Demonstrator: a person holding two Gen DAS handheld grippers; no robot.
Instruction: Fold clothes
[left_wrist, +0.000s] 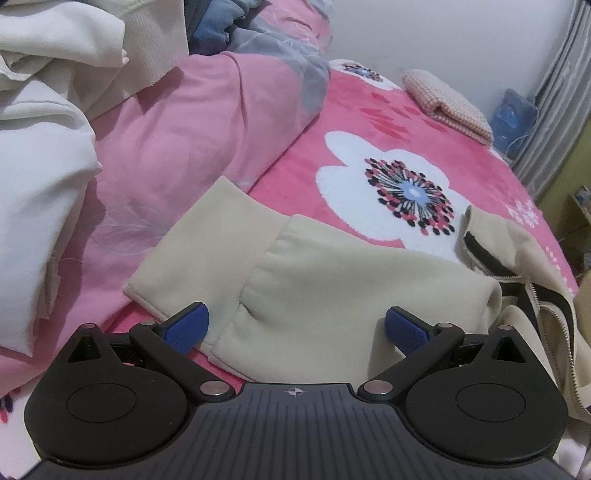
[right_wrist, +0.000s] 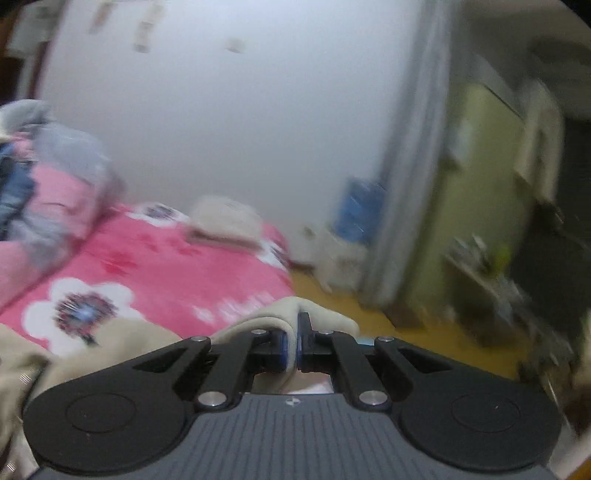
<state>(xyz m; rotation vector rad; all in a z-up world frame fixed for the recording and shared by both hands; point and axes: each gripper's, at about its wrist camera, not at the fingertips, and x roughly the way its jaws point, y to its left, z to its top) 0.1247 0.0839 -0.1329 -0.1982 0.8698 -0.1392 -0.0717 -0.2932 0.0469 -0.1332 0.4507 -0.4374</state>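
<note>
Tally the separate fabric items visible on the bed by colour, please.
Beige: 1, zip jacket, pinched by the right gripper
White or cream: 1, crumpled pile; piece count unclear
Pink: 2, quilt and flowered blanket
Peach checked: 1, folded cloth
Blue: 1, denim heap
Total: 6

Cream jacket (left_wrist: 332, 295) between left gripper (left_wrist: 297, 326) pads: soft matt fleece, finely napped; metal zip teeth to the right. Pads (left_wrist: 184, 328) blue, dimpled rubbery finish; arms matt black plastic with brushed metal pivots. Blanket (left_wrist: 303, 155) ahead: plush pink pile. Folded cloth (left_wrist: 447, 103) farther ahead: waffle-textured. Fleece fold clamped in right gripper (right_wrist: 291, 347).
</note>
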